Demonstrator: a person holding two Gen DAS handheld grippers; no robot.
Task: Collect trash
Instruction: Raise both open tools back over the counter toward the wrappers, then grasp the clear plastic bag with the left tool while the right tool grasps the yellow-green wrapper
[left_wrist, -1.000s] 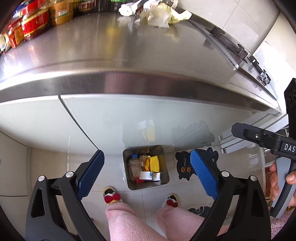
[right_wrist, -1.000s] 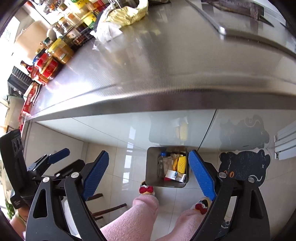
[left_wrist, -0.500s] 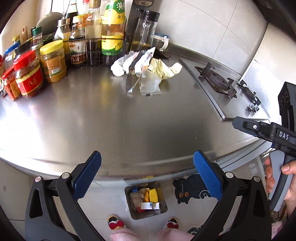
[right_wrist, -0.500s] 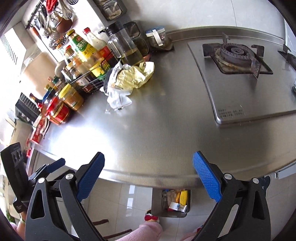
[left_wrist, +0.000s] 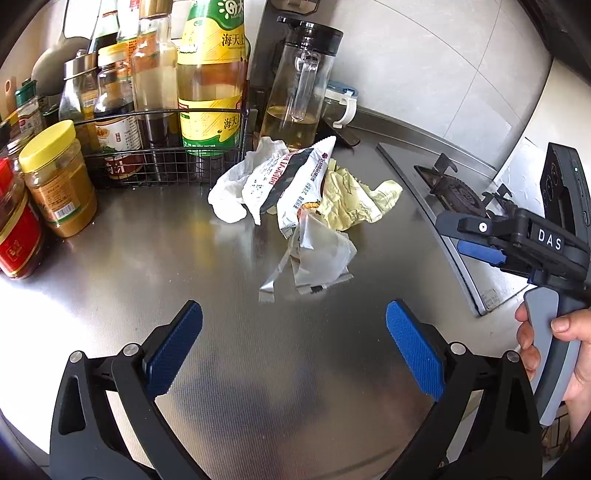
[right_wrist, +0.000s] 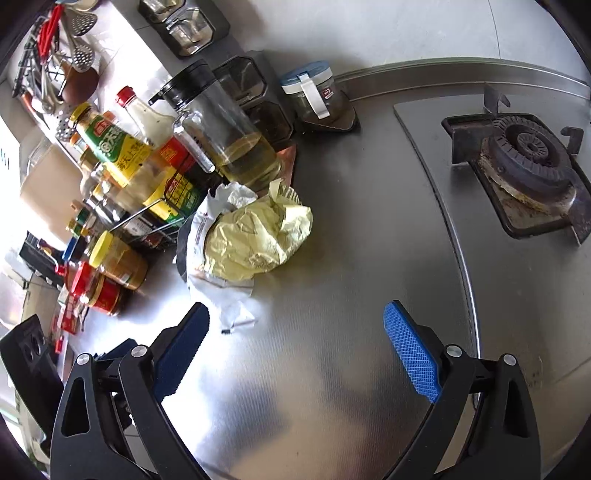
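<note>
Stainless steel bench (left_wrist: 155, 258) fills most of the left wrist view, shiny and a bit glary. At the back there's a wire rack (left_wrist: 162, 155) packed with sauce bottles, including a big yellow-and-green labelled bottle (left_wrist: 210, 81), and a yellow-lidded jar (left_wrist: 59, 177) just outside the rack on the left. A glass oil jug (left_wrist: 299, 85) with a black lid stands to the right of the rack. The trash pile (left_wrist: 299, 199) sits right in front of the jug: a white crumpled bag, a white-and-black snack wrapper, a pale yellow crumpled paper and a clear wrapper nearest the camera. The left gripper (left_wrist: 293, 343) hovers over bare bench just short of the pile, jaws spread wide, nothing between them. The right gripper (left_wrist: 476, 240) pokes in from the right over the stove edge, held in a hand (left_wrist: 557, 350).

Right wrist view: same bench (right_wrist: 351, 258), with the gas burner (right_wrist: 524, 155) off to the right. The trash pile (right_wrist: 247, 243) is ahead and to the left, yellow paper on top, white wrapper under it. The oil jug (right_wrist: 229, 133) is right behind it, and the bottles (right_wrist: 122, 155) and jars run down the left. The right gripper (right_wrist: 295, 350) is wide apart too, empty, with its left blue pad (right_wrist: 181, 350) close to the tail of the white wrapper but not touching as far as I can tell.
</note>
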